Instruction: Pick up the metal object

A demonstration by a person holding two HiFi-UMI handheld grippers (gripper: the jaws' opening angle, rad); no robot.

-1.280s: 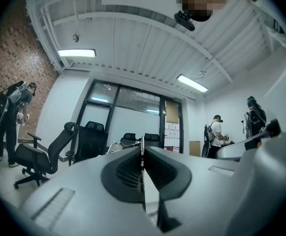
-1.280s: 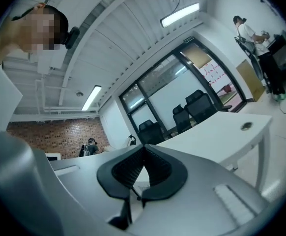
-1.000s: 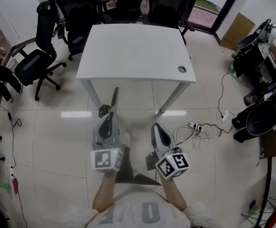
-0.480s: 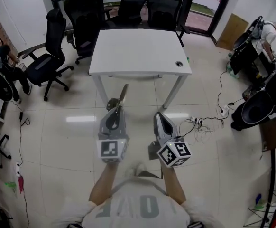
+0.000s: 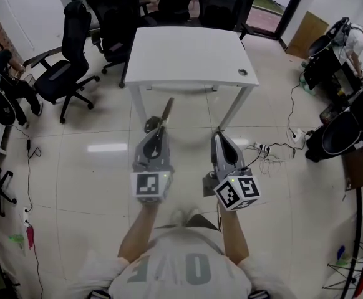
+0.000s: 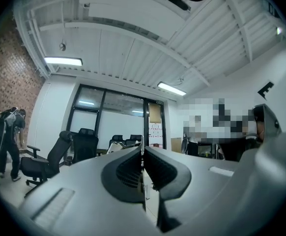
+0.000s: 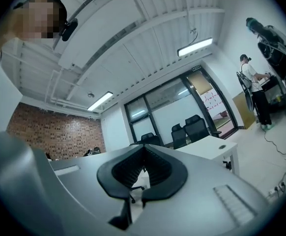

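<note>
In the head view my left gripper [image 5: 158,131] is held over the tiled floor, in front of the white table [image 5: 188,58]. It is shut on a long thin metal object [image 5: 166,111] that sticks out forward past the jaw tips toward the table. In the left gripper view the left gripper [image 6: 143,154] has its pads pressed on the object's thin edge [image 6: 142,168]. My right gripper [image 5: 219,136] is level with it to the right. In the right gripper view the right gripper [image 7: 144,149] is shut with nothing between its jaws.
Black office chairs [image 5: 75,48] stand left of and behind the table. Cables and a power strip [image 5: 270,157] lie on the floor to the right. Dark equipment [image 5: 343,136] and a person [image 5: 356,39] are at the far right. Another person [image 5: 0,73] is at the left.
Both grippers have come a little forward and up in the view, toward the table. The left one has kept its hold on the metal object. The right one has stayed shut.
</note>
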